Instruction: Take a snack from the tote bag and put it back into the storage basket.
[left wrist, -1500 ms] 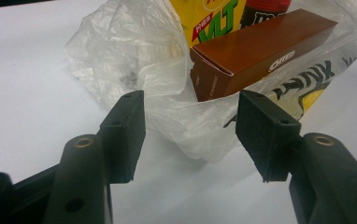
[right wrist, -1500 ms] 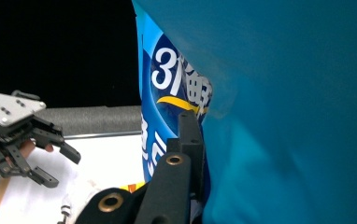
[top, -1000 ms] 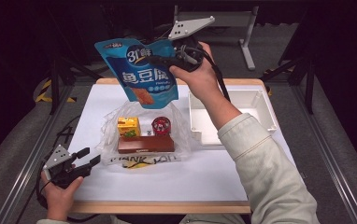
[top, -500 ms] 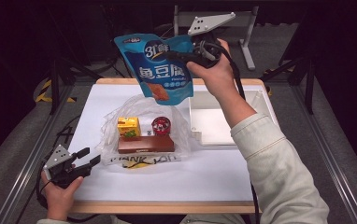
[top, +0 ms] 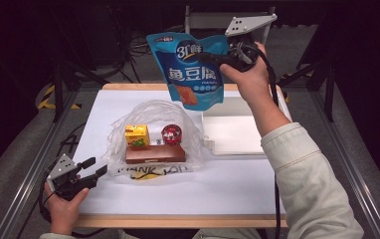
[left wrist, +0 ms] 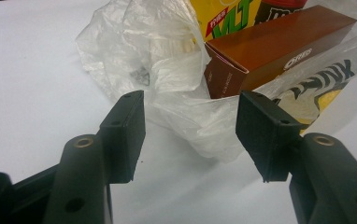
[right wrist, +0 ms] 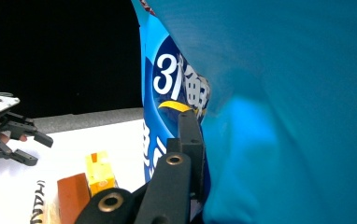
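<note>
While the right gripper [top: 213, 59] pinches the blue snack pouch [top: 193, 69] aloft by one edge, it could slip. The left gripper [top: 92, 168] rests with fingers spread, grasping nothing, beside the plastic bag [top: 188, 130].

We look down on a white table [top: 237, 189] with a pale wooden edge [top: 178, 221], brightly lit while the room beyond lies in near darkness. Grey metal rails [top: 16, 194] run along both sides of the table, and grey floor [top: 9, 149] spreads out to left and right. A patch of yellow-and-black tape [top: 46, 97] marks the floor at the left, beside the dark legs of a stand [top: 58, 89]. Behind the far edge we see a metal frame [top: 213, 20] and a tangle of cables [top: 138, 47] in shadow.
</note>
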The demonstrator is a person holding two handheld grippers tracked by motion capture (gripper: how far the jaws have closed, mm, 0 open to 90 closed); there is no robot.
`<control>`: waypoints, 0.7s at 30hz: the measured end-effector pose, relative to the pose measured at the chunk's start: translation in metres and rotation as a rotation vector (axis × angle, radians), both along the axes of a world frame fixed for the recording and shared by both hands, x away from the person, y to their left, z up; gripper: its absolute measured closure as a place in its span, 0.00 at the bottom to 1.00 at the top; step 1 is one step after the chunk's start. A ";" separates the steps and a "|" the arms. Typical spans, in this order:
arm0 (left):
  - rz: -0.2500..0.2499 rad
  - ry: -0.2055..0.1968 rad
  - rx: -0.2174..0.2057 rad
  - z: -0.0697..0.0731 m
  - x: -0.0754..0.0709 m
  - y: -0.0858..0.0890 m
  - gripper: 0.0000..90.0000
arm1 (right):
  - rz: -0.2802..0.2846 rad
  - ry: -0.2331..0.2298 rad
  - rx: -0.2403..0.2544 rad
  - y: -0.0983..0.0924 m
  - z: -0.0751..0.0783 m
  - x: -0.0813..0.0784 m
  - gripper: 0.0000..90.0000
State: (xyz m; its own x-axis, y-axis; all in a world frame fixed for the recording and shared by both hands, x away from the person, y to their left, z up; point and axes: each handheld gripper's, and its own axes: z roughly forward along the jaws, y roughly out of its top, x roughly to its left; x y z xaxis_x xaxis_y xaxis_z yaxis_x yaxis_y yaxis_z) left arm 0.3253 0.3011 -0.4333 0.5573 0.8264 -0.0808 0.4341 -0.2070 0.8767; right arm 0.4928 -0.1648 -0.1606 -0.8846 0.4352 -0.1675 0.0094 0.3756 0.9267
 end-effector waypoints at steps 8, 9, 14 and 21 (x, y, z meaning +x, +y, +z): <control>0.007 -0.005 -0.004 0.001 0.000 0.001 0.47 | -0.036 0.004 0.013 -0.022 -0.002 0.001 1.00; 0.007 -0.004 -0.004 0.001 0.000 0.001 0.47 | -0.040 0.005 0.017 -0.026 -0.002 0.001 1.00; 0.007 -0.005 -0.003 0.000 0.000 0.001 0.47 | -0.060 0.009 0.023 -0.039 -0.003 0.002 1.00; 0.013 -0.006 -0.003 0.001 0.000 0.003 0.47 | -0.101 0.015 0.018 -0.056 -0.007 0.004 1.00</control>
State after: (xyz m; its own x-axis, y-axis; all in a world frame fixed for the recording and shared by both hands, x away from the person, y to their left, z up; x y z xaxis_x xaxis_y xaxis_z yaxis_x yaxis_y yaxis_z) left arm 0.3250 0.3039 -0.4323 0.5469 0.8334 -0.0798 0.4314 -0.1988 0.8800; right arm 0.4968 -0.2205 -0.1676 -0.8384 0.5253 -0.1452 0.0607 0.3548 0.9330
